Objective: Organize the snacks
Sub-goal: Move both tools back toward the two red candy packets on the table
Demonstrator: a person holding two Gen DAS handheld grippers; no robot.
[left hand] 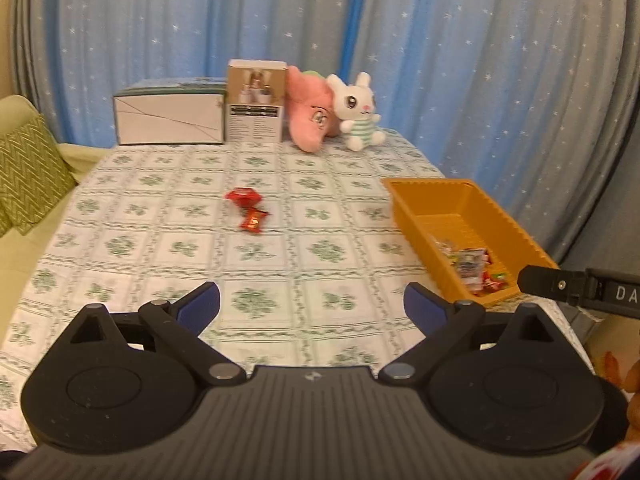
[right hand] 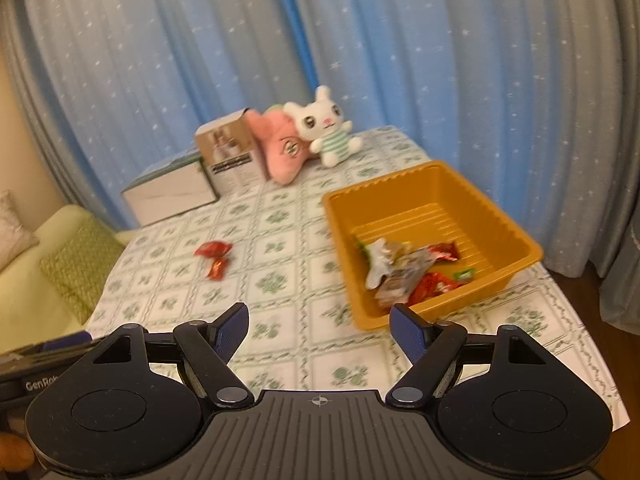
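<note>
Two red snack packets lie together mid-table; they also show in the right wrist view. An orange tray at the table's right holds several snack packets; the right wrist view shows the tray and its snacks. My left gripper is open and empty, above the near table, well short of the red packets. My right gripper is open and empty, just before the tray's near-left corner. Part of the right gripper shows at the left wrist view's right edge.
At the table's far edge stand a white box, a small carton, a pink plush and a white rabbit plush. A green sofa with cushion is left of the table. Blue curtains hang behind.
</note>
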